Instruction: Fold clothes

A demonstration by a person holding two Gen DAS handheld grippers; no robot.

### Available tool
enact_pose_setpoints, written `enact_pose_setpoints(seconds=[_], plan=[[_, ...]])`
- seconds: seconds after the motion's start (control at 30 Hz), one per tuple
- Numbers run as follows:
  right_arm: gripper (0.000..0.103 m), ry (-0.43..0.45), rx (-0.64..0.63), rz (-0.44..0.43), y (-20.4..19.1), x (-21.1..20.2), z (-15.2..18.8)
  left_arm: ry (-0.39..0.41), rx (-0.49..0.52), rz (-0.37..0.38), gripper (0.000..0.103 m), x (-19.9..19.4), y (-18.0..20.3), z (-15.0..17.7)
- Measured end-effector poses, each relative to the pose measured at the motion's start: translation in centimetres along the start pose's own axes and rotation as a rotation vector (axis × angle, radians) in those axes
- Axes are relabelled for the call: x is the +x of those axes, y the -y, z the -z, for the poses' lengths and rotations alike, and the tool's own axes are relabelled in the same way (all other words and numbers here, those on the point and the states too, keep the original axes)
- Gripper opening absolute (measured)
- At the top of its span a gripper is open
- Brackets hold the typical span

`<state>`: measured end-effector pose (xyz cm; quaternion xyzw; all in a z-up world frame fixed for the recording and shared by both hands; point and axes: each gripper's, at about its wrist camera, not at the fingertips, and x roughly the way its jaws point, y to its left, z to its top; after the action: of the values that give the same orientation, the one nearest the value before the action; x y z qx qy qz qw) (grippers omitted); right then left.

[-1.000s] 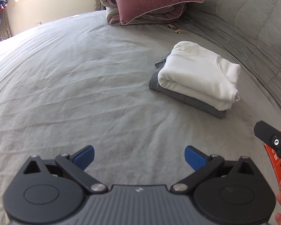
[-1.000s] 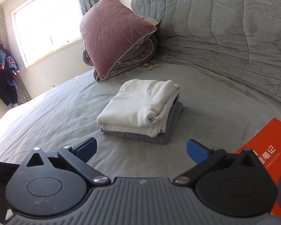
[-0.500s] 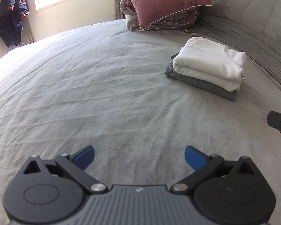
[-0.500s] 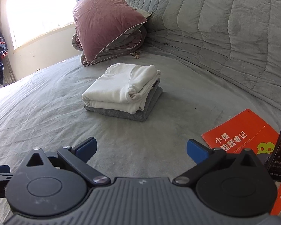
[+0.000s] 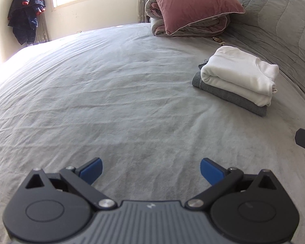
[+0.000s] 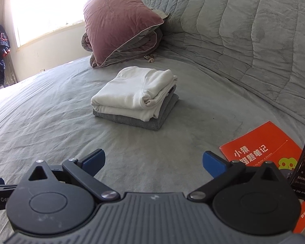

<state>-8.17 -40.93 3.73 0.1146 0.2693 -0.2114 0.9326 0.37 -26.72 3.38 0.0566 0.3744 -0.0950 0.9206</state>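
Bed [image 6: 50, 105]: folded clothes [image 6: 136, 95] beyond claw [image 6: 153, 160]

Both tools have drawn back from the folded stack [image 6: 136, 97], which sits farther off than a second ago. The left tool [image 5: 150, 168] has swung left, revealing the hanging jacket [image 5: 25, 10], while the right tool [image 6: 153, 160] now shows more of the orange booklet [image 6: 262, 146].

A wide bed in a wrinkled grey sheet [image 5: 103, 93] fills the room. A bright sunlit window [image 6: 48, 10] sits in the cream wall [image 5: 95, 22] beyond its far edge; a quilted grey headboard [image 6: 244, 30] rises along its right edge.
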Motion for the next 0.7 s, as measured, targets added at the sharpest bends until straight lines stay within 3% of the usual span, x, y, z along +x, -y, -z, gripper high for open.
enact_pose_setpoints(seconds=[0.7], plan=[[0.103,-0.005,-0.017,0.005,-0.79,0.3,-0.23,0.017,0.075,-0.016,0.102,0.45,0.94,0.84]])
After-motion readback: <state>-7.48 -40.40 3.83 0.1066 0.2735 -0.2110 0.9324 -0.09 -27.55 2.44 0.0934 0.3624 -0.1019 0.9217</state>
